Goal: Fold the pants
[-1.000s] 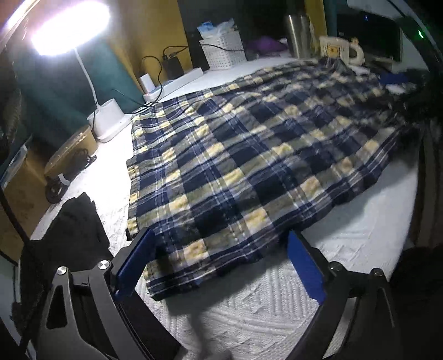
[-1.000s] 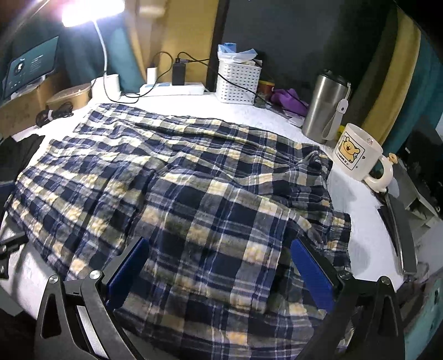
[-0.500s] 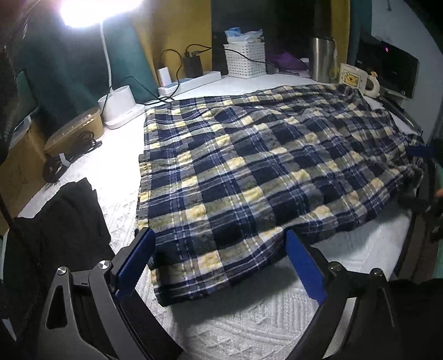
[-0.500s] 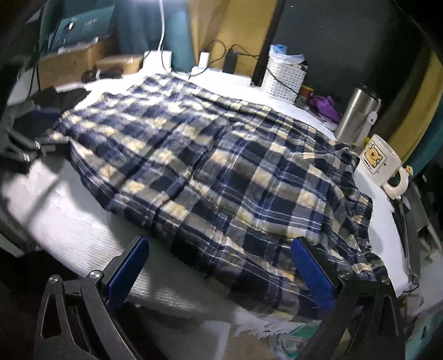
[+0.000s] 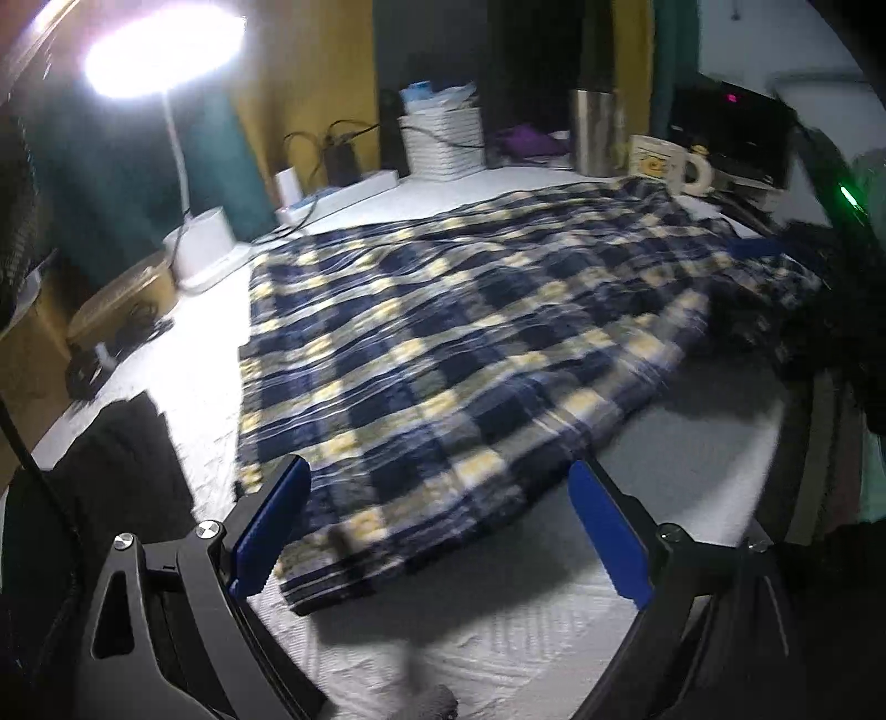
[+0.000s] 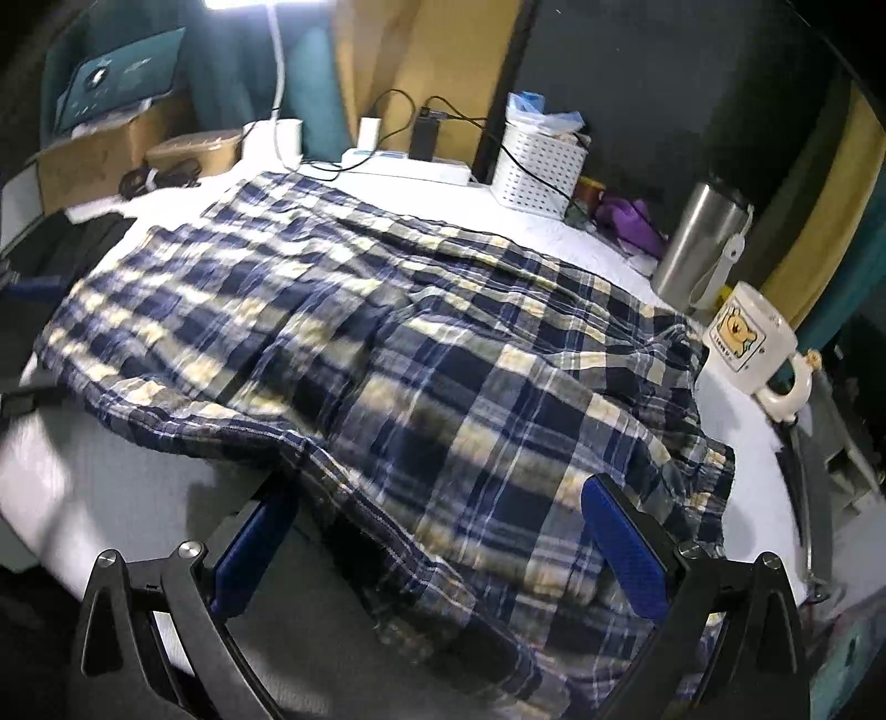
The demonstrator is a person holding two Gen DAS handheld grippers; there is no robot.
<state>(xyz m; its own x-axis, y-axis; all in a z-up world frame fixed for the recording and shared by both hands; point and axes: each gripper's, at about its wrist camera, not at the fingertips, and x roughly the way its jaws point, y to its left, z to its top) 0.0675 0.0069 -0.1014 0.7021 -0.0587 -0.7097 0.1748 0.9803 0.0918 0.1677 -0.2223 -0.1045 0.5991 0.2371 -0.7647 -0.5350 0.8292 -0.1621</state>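
Between the wide-apart jaws of the left gripper (image 5: 437,526) lies the near hem of the plaid pants (image 5: 470,354); nothing is gripped. Right gripper (image 6: 437,545): jaws also spread open and empty, straddling the waist end of the pants (image 6: 421,387), with the left blue pad partly under a fabric edge. Pants lie spread flat on the white textured surface (image 5: 498,653), some folds near the waist. Black garment (image 5: 116,459) at the surface's left edge. Beyond the pants: white mug (image 6: 747,343), steel tumbler (image 6: 700,249), white basket (image 6: 537,163), power strip (image 6: 410,166), lit desk lamp (image 5: 166,50). Both views are motion-blurred.
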